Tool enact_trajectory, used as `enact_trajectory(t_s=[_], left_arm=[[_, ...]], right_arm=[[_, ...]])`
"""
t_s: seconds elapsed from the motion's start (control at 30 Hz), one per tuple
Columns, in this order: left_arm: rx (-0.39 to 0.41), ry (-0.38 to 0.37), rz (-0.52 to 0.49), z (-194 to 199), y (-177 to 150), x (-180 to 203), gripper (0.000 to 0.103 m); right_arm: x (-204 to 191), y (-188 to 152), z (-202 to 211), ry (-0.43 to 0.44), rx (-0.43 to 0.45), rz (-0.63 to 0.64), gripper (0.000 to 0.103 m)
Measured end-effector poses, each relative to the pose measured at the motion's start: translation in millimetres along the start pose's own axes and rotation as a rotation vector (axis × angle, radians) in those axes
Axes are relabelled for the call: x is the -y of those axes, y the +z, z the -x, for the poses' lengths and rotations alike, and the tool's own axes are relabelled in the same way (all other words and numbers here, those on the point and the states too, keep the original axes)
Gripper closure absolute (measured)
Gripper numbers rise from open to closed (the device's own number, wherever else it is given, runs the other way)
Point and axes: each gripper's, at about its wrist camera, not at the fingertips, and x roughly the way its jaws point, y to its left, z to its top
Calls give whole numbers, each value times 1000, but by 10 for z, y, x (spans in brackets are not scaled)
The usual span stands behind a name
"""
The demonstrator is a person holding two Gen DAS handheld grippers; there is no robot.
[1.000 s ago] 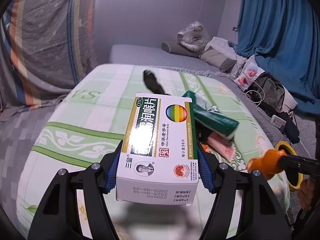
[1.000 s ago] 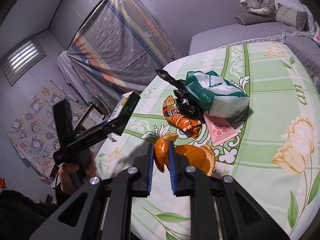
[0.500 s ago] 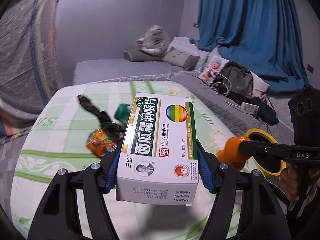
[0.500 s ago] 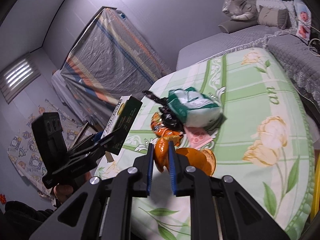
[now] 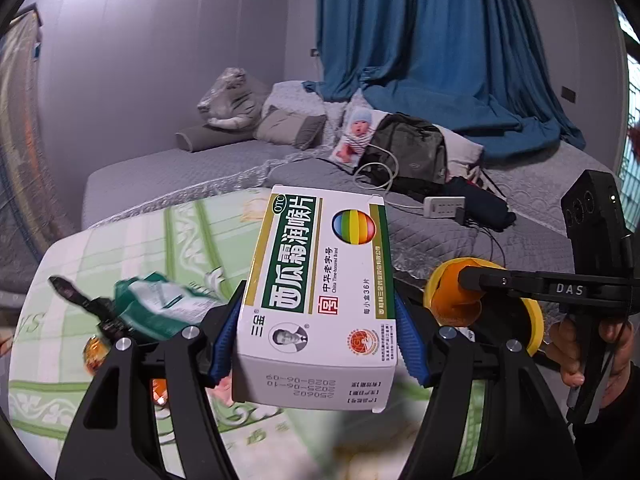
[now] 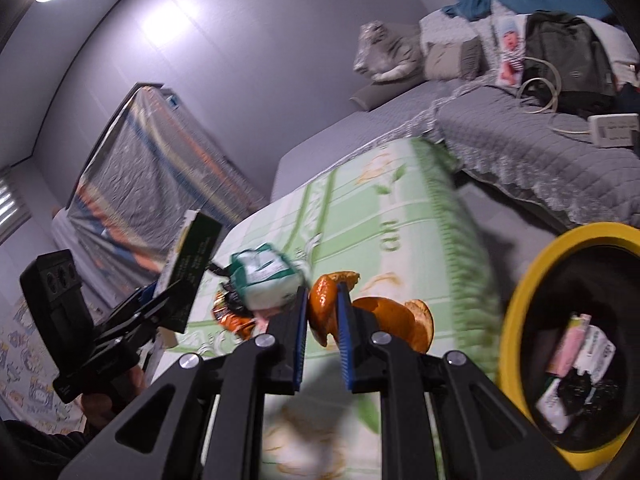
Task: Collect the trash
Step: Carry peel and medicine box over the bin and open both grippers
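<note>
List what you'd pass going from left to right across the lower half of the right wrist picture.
left gripper clamping the medicine box → green and white packet → orange peel pinched in the right gripper → yellow-rimmed bin

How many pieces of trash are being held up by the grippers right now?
2. A medicine box is clamped in the left gripper, and an orange peel is pinched in the right gripper. More trash lies on the table.
</note>
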Motion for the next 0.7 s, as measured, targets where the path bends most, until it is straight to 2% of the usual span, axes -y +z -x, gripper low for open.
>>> enact_trajectory(t_s=[0.23,0.43,0.7], left_arm=[[15,-76,-88,-380,234,570,39],[16,-147,-124,-668,284,1040,39],[-13,-214,-153,-1013,292,1495,39]], right_arm=[[593,48,332,-135,70,-79,90],[1030,10,549,-236,114,-153,90],[1415,-81,767,-315,143,-222,95]])
